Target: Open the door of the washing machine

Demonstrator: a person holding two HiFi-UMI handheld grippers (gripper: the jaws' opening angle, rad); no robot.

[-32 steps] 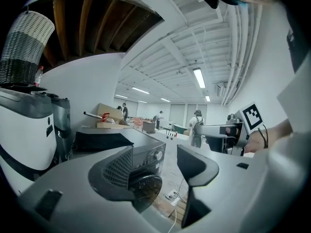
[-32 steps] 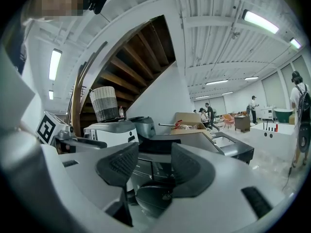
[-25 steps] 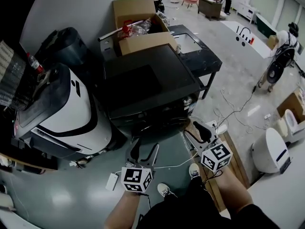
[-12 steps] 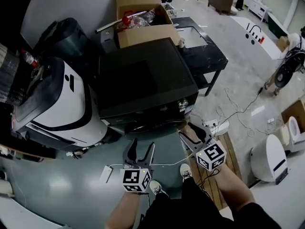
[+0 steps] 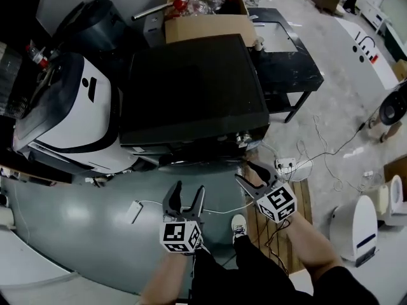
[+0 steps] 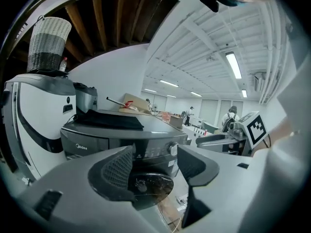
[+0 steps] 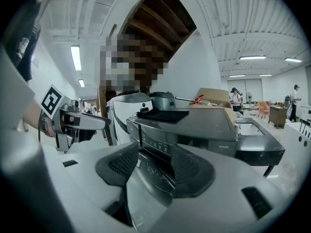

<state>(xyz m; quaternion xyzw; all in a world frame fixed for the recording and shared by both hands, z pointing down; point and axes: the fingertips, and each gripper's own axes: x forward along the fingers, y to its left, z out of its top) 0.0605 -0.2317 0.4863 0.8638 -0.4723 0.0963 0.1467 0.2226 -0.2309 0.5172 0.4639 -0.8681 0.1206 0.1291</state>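
Left gripper (image 5: 189, 189) and right gripper (image 5: 248, 172) are held low before the dark-grey boxy washing machine (image 5: 191, 88) — 2 jaw pairs apart, empty; its round glass door (image 6: 146, 186) is framed by the left, prob. for approach.

Head view: I look steeply down from above onto the black top of the washing machine (image 5: 191, 75), with the left gripper (image 5: 188, 188) and the right gripper (image 5: 244, 171) near the bottom edge.
Left gripper view: low and near, I face the machine's front along the jaws.
Right gripper view: low, nearer still, I face the front slantwise from its right.
Shared: all three show the machine and the cardboard box (image 5: 206, 24) beyond it. Each gripper view catches the other gripper.
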